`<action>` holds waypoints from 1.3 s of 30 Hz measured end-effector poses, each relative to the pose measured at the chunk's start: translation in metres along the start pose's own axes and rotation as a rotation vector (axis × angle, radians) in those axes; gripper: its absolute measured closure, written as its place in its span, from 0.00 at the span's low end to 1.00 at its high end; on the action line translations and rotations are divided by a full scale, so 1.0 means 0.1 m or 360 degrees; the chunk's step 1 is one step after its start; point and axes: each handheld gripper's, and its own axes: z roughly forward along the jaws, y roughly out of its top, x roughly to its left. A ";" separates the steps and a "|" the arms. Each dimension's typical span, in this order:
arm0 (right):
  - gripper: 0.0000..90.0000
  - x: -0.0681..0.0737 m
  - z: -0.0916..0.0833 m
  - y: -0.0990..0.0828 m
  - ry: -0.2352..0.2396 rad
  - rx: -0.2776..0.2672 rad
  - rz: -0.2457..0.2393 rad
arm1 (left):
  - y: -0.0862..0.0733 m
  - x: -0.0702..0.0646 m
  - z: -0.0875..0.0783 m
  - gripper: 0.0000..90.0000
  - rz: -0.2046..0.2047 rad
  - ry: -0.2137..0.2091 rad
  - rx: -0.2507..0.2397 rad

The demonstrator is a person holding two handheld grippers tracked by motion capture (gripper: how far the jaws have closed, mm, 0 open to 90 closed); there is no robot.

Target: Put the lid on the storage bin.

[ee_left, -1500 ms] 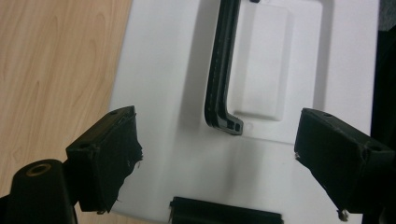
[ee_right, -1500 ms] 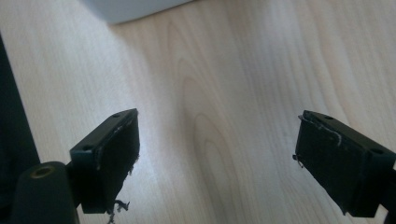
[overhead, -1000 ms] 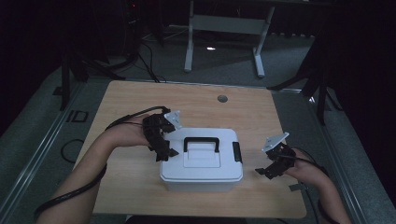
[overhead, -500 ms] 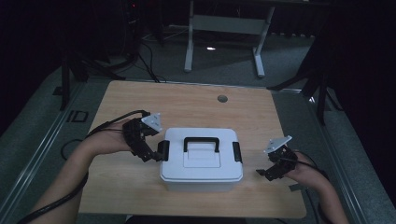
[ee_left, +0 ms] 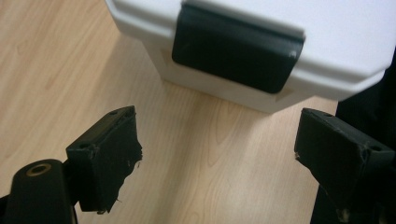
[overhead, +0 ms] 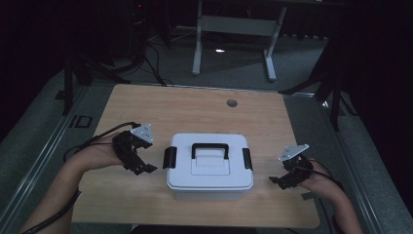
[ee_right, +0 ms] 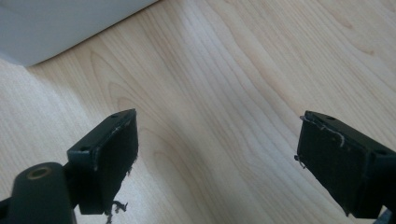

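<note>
**Storage box flanked by two released hand-held grippers**

High view: a white storage box [overhead: 209, 163], lid latched and black handle [overhead: 210, 148] folded flat, is set near the front middle of the bench [overhead: 185, 109]. The left hand-held gripper [overhead: 139, 163] is held just beside the left latch [overhead: 169, 157]; the right hand-held gripper [overhead: 282, 181] is kept apart from the box's right side.

Left gripper view: the jaws are spread wide, empty, and aimed at the latch [ee_left: 236, 49], probably so it can be flipped.

Right gripper view: the jaws are parted over bare wood, nothing gripped, with a box corner [ee_right: 56, 25] seen ahead.
</note>
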 end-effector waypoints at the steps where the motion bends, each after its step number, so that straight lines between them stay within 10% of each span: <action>1: 0.14 0.00 0.00 -0.01 -0.0003 -0.0001 0.0003 | -0.03 0.00 0.00 0.15 0.0001 0.0006 0.0004; 39: 0.13 0.02 0.13 -0.39 0.0006 -0.0024 0.0145 | -1.07 0.03 0.38 0.15 -0.0316 -0.0022 -0.0026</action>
